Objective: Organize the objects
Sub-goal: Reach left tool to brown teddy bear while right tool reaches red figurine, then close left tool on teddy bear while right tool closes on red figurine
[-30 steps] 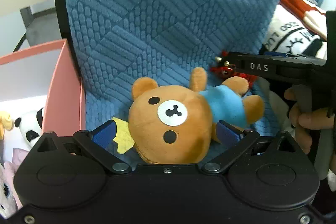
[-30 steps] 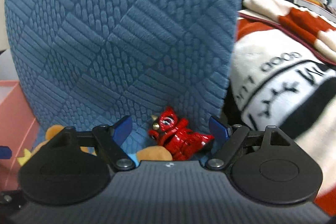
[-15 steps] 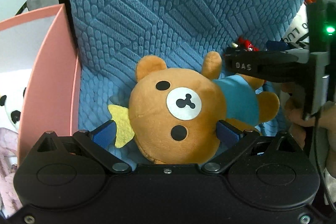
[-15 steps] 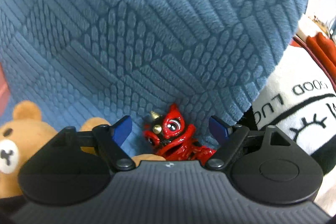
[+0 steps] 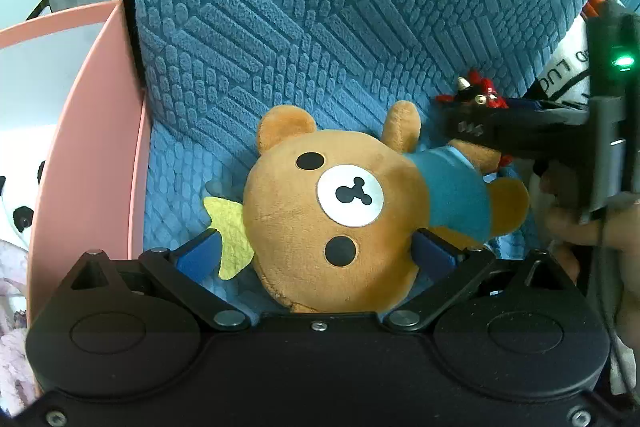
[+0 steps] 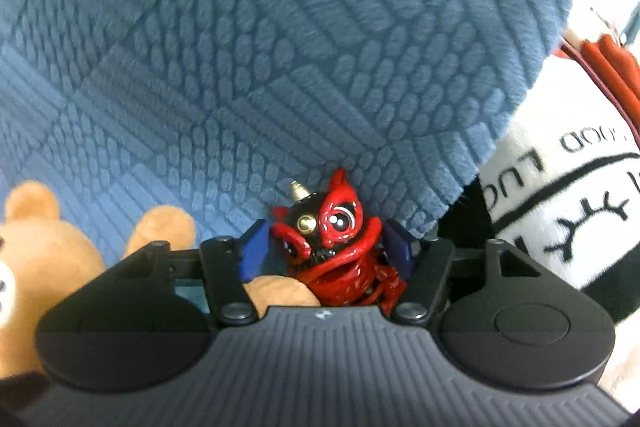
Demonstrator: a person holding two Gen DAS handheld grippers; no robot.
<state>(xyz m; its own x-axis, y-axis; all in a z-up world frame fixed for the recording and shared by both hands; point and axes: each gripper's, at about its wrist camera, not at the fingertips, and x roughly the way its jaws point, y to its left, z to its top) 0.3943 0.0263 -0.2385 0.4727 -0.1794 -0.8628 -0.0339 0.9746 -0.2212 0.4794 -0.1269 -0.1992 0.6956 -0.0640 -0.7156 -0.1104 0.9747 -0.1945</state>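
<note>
Right tongs (image 6: 326,247) were just closed around the red figurine (image 6: 336,247), seemingly touching; left tongs (image 5: 316,253) were spread beside the bear (image 5: 340,211), whose paw could be caught.

— What couldn't you make out?

— The red figurine (image 6: 340,251) sat between the right gripper (image 6: 326,247)'s pads, which had just been closing, but its lower body was hidden behind the gripper housing. Whether the pads pressed on it, I couldn't tell.

— And the bear?

— The teddy bear (image 5: 336,215) had its chin hidden behind the left gripper (image 5: 316,253) (the right pad looked tucked against its head). The panda toy (image 5: 16,211) in the pink box (image 5: 88,147) was cut off by the left edge.
</note>
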